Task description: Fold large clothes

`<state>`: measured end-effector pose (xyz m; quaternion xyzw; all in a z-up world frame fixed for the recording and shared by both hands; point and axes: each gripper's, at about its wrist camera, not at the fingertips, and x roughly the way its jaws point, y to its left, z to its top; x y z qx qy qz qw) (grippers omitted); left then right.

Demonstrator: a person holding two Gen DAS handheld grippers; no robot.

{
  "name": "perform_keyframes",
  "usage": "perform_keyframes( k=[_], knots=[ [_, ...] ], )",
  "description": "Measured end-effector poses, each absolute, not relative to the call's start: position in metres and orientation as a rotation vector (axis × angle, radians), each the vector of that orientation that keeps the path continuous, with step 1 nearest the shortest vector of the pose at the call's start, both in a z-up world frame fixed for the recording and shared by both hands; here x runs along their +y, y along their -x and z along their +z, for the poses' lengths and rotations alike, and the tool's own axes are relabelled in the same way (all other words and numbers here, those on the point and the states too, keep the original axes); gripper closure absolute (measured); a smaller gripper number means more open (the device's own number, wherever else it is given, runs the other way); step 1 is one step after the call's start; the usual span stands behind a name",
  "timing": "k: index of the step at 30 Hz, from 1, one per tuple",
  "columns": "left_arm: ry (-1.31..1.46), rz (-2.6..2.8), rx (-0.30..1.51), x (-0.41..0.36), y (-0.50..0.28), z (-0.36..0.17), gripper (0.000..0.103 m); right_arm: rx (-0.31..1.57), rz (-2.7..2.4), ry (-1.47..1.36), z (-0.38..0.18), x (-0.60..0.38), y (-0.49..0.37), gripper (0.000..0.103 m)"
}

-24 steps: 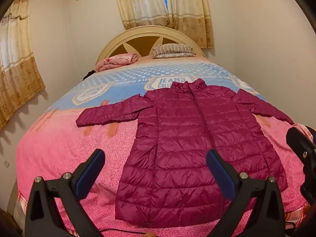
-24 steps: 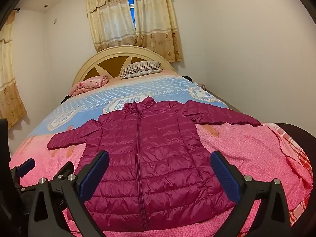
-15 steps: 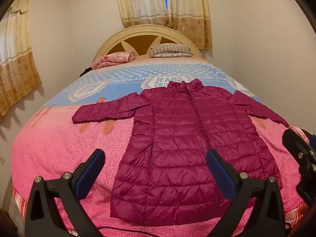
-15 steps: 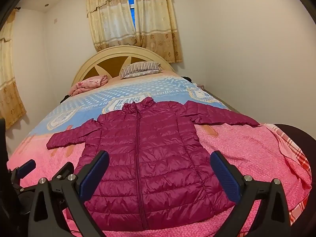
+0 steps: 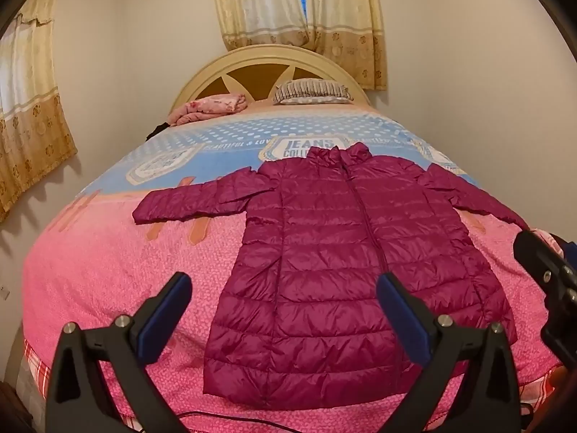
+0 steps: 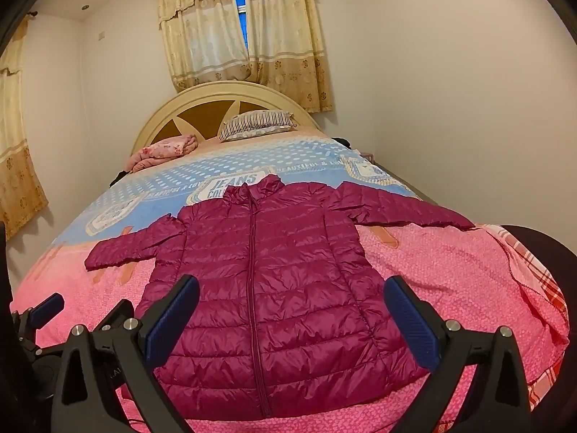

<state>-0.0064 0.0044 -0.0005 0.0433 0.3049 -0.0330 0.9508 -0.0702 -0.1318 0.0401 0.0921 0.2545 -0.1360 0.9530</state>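
Nothing is folded yet, as far as I can judge: the magenta puffer coat [image 5: 346, 263] lies spread flat, front up and zipped, across the foot half of the bed [image 5: 119, 288], collar toward the headboard [image 5: 267, 61] and both sleeves stretched out to the sides. Every fold is still to come, sleeves and body alike. The bed fills most of this small pale-walled room, its cover pink at the near end and blue with printed badges farther up. Beige curtains [image 5: 299, 11] hang behind the headboard, and more hang on the left wall. A striped pillow [image 5: 312, 91] and a folded pink blanket [image 5: 209, 108] sit at the head. The left gripper [image 5: 283, 312] and the right gripper [image 6: 292, 315] hover over the coat's hem, each with jaws spread wide and holding nothing. A thin dark cable [image 5: 230, 416] trails along the near edge.
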Motion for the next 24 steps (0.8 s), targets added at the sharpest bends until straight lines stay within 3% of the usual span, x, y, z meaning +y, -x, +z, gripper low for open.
perform_keyframes(
  k=[24],
  knots=[
    [-0.085,-0.069,0.631,0.0041,0.0070,-0.0032,0.000,0.520,-0.274,-0.189,0.0394,-0.1315,0.0710,0.001]
  ],
)
